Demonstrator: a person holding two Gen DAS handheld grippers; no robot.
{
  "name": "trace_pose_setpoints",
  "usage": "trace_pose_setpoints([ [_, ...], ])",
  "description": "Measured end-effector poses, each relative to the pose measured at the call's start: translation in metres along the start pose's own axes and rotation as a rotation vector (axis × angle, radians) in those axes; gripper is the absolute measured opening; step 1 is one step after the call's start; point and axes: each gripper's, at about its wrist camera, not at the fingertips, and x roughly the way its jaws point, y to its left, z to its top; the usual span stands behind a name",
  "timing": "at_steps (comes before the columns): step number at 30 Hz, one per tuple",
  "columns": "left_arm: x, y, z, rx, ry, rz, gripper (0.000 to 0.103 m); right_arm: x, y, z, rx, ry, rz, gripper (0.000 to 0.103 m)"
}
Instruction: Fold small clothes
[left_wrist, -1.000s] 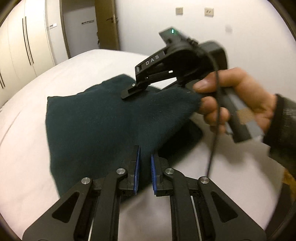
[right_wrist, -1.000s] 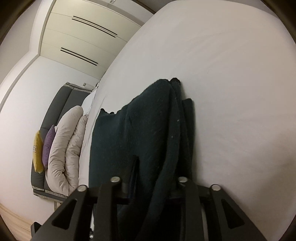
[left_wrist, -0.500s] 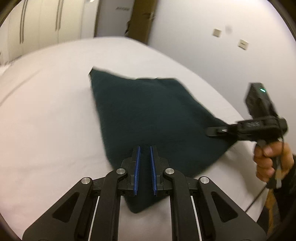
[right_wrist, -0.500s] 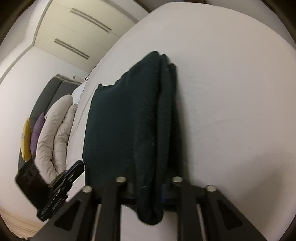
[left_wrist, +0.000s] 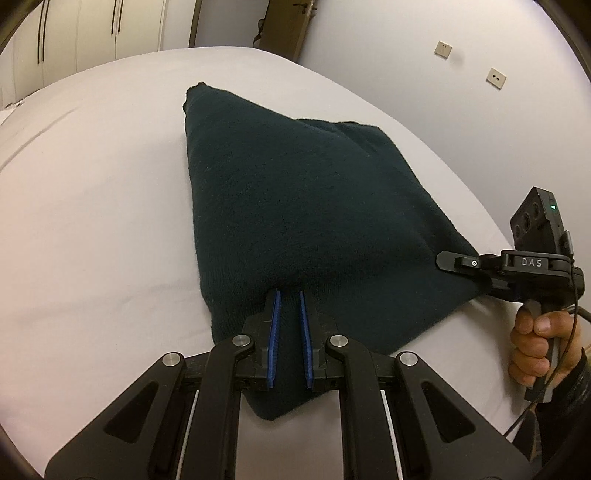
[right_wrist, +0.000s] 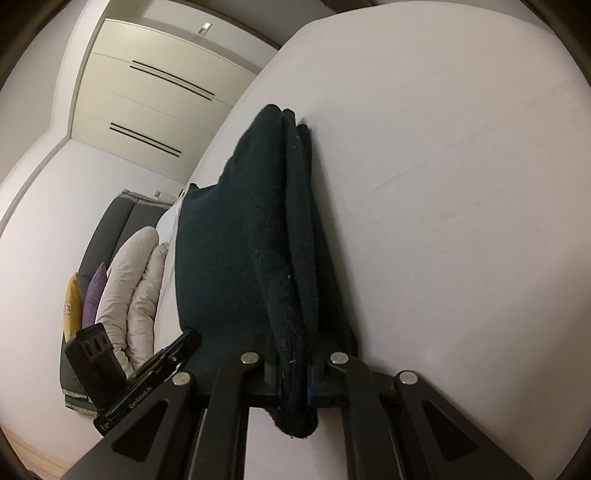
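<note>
A dark green knitted garment (left_wrist: 295, 206) lies folded on the white bed (left_wrist: 92, 206), spread between the two grippers. My left gripper (left_wrist: 290, 295) is shut on its near corner, with the cloth between the blue pads (left_wrist: 275, 332). My right gripper (left_wrist: 448, 260) shows at the right in the left wrist view, shut on the garment's right corner. In the right wrist view the garment (right_wrist: 273, 236) runs away from the right gripper (right_wrist: 295, 369) in thick folded layers, pinched between the fingers. The left gripper (right_wrist: 184, 341) shows at the lower left there.
The bed (right_wrist: 461, 184) spreads wide around the garment. White wardrobes (left_wrist: 92, 33) stand beyond it and a wall with sockets (left_wrist: 495, 77) is at the right. A rolled duvet (right_wrist: 133, 280) and cushions (right_wrist: 79, 302) lie at the headboard.
The garment was carried over and laid down flat on the bed. Both grippers moved apart and lowered, each still holding a corner.
</note>
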Motion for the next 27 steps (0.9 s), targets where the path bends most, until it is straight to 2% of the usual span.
trace_pose_setpoints([
  [5,0.012,0.010,0.004,-0.005,0.015,-0.001,0.010,0.011,-0.013,0.011,0.056,0.047,0.074,0.006],
  [8,-0.001,0.015,0.009,-0.027,-0.013,-0.023,0.010,0.001,0.005,0.014,0.010,0.092,0.027,0.022],
  [9,-0.008,0.018,0.014,-0.033,-0.043,-0.030,0.010,-0.006,0.008,0.015,0.011,0.084,0.015,0.033],
  [10,-0.015,0.020,0.022,-0.027,-0.079,-0.031,0.010,-0.016,0.011,0.017,0.002,0.054,0.004,0.039],
  [11,-0.017,0.021,0.032,-0.014,-0.100,-0.020,0.010,-0.027,0.015,0.018,-0.015,0.014,-0.040,0.050],
  [12,-0.017,0.022,0.040,-0.005,-0.106,-0.010,0.010,-0.036,0.020,0.019,-0.038,-0.025,-0.097,0.052],
  [13,-0.012,0.023,0.052,0.010,-0.107,0.000,0.010,-0.041,0.025,0.021,-0.061,-0.046,-0.114,0.052],
  [15,0.013,0.026,0.075,0.047,-0.084,0.051,0.010,-0.044,0.040,0.026,-0.107,-0.068,-0.062,0.051],
  [17,0.047,0.031,0.087,0.059,-0.004,0.095,0.010,-0.038,0.056,0.032,-0.157,-0.076,-0.012,0.048],
  [18,0.071,0.040,0.090,0.031,0.050,0.087,0.010,-0.031,0.064,0.036,-0.184,-0.074,0.010,0.046],
  [19,0.083,0.042,0.095,0.010,0.059,0.084,0.010,-0.022,0.069,0.041,-0.204,-0.073,0.019,0.045],
  [21,0.093,0.043,0.096,0.005,0.045,0.095,0.010,-0.002,0.073,0.052,-0.211,-0.055,0.002,0.045],
  [24,0.102,0.027,0.085,0.084,0.023,0.180,0.010,0.028,0.072,0.061,-0.229,-0.023,-0.025,0.045],
  [26,0.105,0.033,0.084,0.052,0.010,0.157,0.010,0.040,0.073,0.063,-0.234,-0.007,-0.075,0.043],
  [27,0.104,0.036,0.086,0.036,0.003,0.140,0.010,0.040,0.072,0.065,-0.226,-0.007,-0.061,0.043],
])
